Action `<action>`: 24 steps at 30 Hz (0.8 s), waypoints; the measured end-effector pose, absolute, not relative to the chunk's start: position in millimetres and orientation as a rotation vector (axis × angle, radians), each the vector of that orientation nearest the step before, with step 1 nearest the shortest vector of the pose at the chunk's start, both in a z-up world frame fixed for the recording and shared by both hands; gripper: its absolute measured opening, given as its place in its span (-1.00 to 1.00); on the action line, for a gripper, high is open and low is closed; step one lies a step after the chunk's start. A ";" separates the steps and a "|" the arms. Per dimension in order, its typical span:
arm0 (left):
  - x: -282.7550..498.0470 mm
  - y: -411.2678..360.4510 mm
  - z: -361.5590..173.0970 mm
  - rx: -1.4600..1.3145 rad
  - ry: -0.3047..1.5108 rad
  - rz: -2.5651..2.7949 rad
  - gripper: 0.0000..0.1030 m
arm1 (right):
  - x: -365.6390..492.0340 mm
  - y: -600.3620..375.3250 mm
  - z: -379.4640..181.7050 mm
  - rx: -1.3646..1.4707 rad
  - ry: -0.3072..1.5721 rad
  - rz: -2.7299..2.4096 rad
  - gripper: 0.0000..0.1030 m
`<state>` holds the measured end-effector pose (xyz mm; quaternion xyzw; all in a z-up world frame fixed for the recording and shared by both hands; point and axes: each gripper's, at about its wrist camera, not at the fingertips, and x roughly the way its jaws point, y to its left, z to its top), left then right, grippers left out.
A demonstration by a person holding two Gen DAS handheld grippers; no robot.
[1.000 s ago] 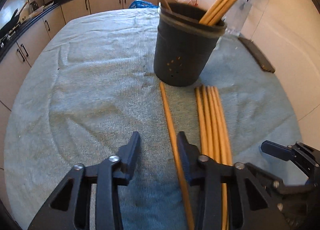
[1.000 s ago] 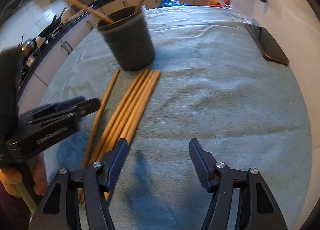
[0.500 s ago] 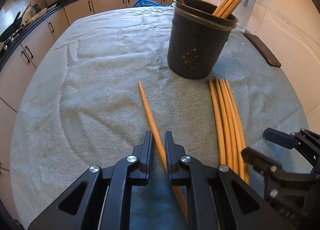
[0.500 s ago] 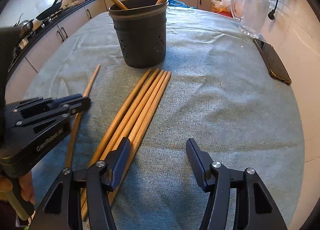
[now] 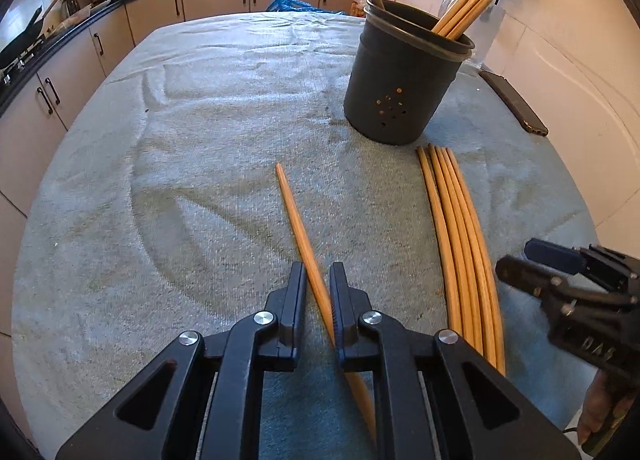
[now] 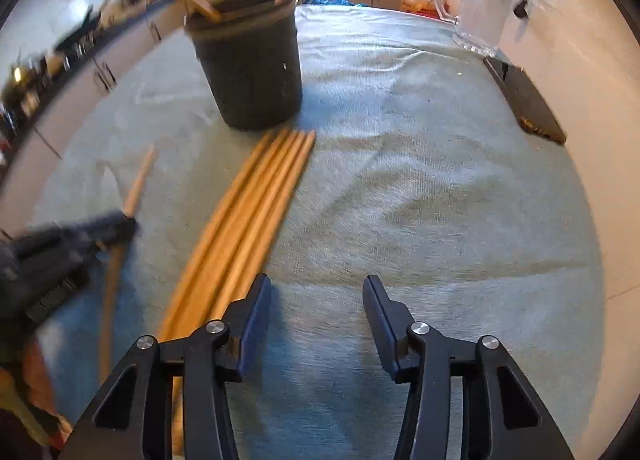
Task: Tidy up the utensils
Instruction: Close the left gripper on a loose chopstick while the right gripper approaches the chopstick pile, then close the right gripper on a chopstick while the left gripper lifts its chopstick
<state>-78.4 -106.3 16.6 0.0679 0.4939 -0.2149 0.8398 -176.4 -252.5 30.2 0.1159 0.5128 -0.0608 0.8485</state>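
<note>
My left gripper (image 5: 318,284) is shut on a single wooden stick (image 5: 298,220), which points ahead, left of the dark utensil holder (image 5: 400,88). The holder stands upright with several sticks and a spoon handle in it; it also shows in the right wrist view (image 6: 252,68). A bundle of several wooden sticks (image 5: 460,236) lies on the towel below the holder, seen too in the right wrist view (image 6: 248,216). My right gripper (image 6: 316,300) is open and empty, just right of the bundle's near end. It shows in the left wrist view (image 5: 568,284).
A grey-green towel (image 5: 200,148) covers the table. A dark phone (image 6: 524,100) lies at the right edge near the wall. A glass jug (image 6: 480,0) stands at the far right. Kitchen cabinets (image 5: 220,0) run behind and to the left.
My left gripper closed on the single stick and carried it left, away from the bundle. My right gripper stayed open and shifted a little to the right of the bundle.
</note>
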 end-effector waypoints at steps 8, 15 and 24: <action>-80.2 -93.8 15.6 0.130 1.040 -0.457 -0.76 | -155.7 -236.2 30.0 0.128 1.120 -0.211 0.00; -75.2 -93.7 15.3 0.119 1.041 -0.452 -0.76 | -149.7 -251.0 25.4 0.124 1.166 -0.253 -0.07; -80.9 -95.0 14.5 0.122 1.026 -0.441 -0.76 | -154.9 -254.2 37.1 0.242 1.124 -0.173 -0.13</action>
